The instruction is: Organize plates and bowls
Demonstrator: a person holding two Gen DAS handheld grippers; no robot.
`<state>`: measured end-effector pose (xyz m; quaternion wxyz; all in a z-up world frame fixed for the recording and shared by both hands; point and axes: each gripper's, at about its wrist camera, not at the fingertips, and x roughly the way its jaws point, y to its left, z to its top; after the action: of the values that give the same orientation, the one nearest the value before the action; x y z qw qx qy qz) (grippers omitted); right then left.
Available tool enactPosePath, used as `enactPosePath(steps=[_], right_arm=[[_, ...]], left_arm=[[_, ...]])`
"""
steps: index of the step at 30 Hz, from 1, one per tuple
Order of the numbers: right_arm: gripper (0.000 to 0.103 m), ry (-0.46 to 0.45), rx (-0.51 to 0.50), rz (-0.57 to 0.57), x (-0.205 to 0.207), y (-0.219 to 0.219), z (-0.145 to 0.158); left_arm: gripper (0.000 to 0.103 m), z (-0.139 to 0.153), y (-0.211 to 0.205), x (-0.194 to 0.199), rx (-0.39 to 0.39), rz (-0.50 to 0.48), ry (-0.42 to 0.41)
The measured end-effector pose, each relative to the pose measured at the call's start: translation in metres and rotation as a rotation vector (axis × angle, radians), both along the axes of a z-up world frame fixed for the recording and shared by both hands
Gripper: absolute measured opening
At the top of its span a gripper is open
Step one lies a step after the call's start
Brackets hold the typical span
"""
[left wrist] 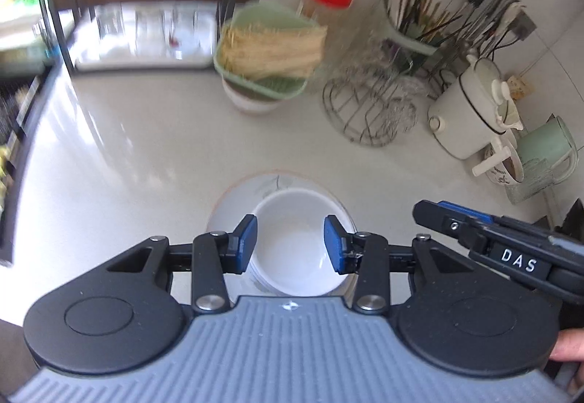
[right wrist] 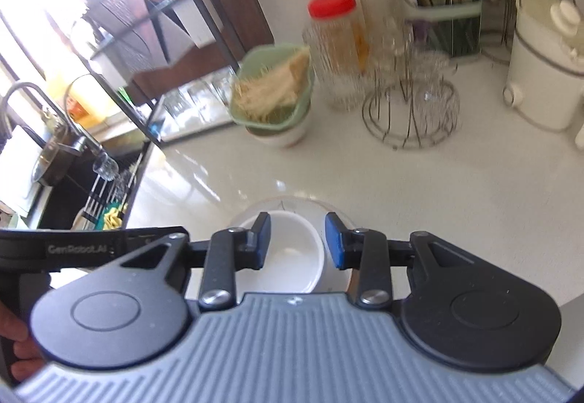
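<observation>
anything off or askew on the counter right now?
Mostly fine. The white bowl sits nested in the plate, upright, nothing spilled. One oddity: the green strainer of pale sticks is perched tilted on a white bowl at the back. Both grippers are open above the nested bowl.

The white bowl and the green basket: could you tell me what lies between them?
Only bare countertop lies between the white bowl and the green basket, in both wrist views.

My left camera looks down past my fingers at the white bowl (left wrist: 292, 246) from close above. My right camera sees the same bowl (right wrist: 288, 249) and the counter (right wrist: 438, 191) behind it.
</observation>
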<state>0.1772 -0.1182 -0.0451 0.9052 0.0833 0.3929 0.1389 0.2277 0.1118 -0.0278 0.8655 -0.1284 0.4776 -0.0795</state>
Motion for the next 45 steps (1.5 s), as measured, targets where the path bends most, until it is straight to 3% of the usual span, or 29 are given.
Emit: enactPosePath(steps=[2, 7, 19, 22, 45], right_arm=[[0.036, -0.060, -0.026, 0.003, -0.012, -0.003, 0.009], [0.036, -0.197, -0.045, -0.009, -0.043, -0.025, 0.027], [0.036, -0.340, -0.011, -0.021, -0.103, -0.059, 0.035], [0.036, -0.357, -0.007, -0.011, -0.115, -0.063, 0.033], [0.036, -0.316, -0.024, 0.050, -0.207, -0.085, 0.010]], left_arm=[[0.045, 0.010, -0.008, -0.012, 0.052, 0.015, -0.052], [0.045, 0.033, -0.026, -0.041, 0.086, 0.022, -0.140], [0.047, 0.056, -0.063, -0.107, 0.129, 0.075, -0.240], [0.047, 0.055, -0.071, -0.126, 0.162, 0.082, -0.249], [0.047, 0.030, -0.075, -0.245, 0.156, 0.188, -0.210]])
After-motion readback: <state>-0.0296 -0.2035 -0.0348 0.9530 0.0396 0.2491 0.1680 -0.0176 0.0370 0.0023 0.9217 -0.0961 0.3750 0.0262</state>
